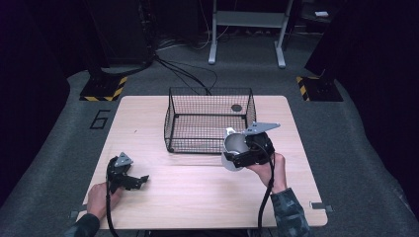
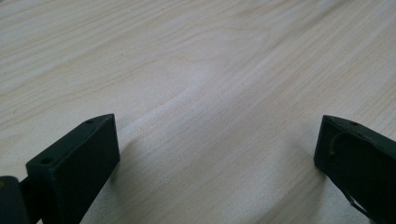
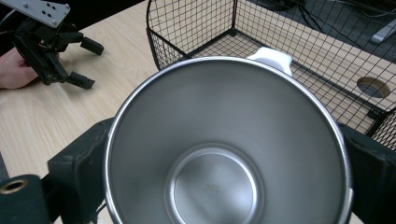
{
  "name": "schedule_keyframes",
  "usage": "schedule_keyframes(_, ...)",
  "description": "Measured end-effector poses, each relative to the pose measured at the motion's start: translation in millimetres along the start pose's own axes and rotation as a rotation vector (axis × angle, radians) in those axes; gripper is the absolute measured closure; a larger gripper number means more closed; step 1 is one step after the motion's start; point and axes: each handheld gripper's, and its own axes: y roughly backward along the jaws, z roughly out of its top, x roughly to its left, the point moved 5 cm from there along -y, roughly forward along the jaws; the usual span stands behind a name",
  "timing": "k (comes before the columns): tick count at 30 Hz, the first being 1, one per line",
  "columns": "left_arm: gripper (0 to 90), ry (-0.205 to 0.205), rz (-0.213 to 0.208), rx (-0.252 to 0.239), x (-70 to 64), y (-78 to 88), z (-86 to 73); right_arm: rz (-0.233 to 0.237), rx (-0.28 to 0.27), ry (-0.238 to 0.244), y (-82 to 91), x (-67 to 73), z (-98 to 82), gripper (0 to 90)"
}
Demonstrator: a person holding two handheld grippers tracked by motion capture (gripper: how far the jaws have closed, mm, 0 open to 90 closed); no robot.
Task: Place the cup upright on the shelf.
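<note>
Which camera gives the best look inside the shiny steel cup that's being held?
The right gripper view: it looks straight into the round stainless-steel cup, showing its bare inside and bottom, clamped by the right hand-held gripper. The high view shows the cup small and tilted beside the black wire basket. The left gripper view faces the wooden table.

Left tongs [image 1: 141, 180] rest low with jaws spread wide; right tongs [image 1: 236, 150] are raised, jaws clamped.
</note>
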Motion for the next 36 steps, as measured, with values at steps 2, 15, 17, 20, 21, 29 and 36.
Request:
schedule_keyframes(2, 0.2, 0.004, 0.000, 0.000, -0.3, 0.0, -0.1, 0.002, -0.005, 0.007, 2.2, -0.6, 6.2, 5.5)
schedule_keyframes(15, 0.2, -0.007, 0.000, 0.006, 0.4, 0.4, -0.3, 0.014, -0.019, 0.041, 3.5, -1.0, 36.1, 5.6)
schedule_keyframes(17, 0.2, -0.007, 0.000, 0.006, 0.4, 0.4, -0.3, 0.017, -0.017, 0.050, 1.8, -1.4, 39.9, 5.5)
schedule_keyframes(20, 0.2, -0.007, 0.000, 0.006, 0.4, 0.4, -0.3, 0.022, -0.014, 0.054, -0.3, -1.3, 46.3, 5.5)
schedule_keyframes(21, 0.2, -0.007, 0.000, 0.006, 0.4, 0.4, -0.3, 0.024, -0.014, 0.054, -0.9, -1.6, 48.0, 5.6)
schedule_keyframes(29, 0.2, -0.006, 0.000, 0.007, 0.4, 0.4, -0.3, 0.030, -0.019, 0.068, -7.7, -5.8, 60.1, 5.6)
schedule_keyframes(36, 0.2, -0.006, -0.001, 0.008, 0.3, 0.5, -0.3, 0.027, -0.014, 0.061, -11.1, -9.9, 70.1, 5.6)
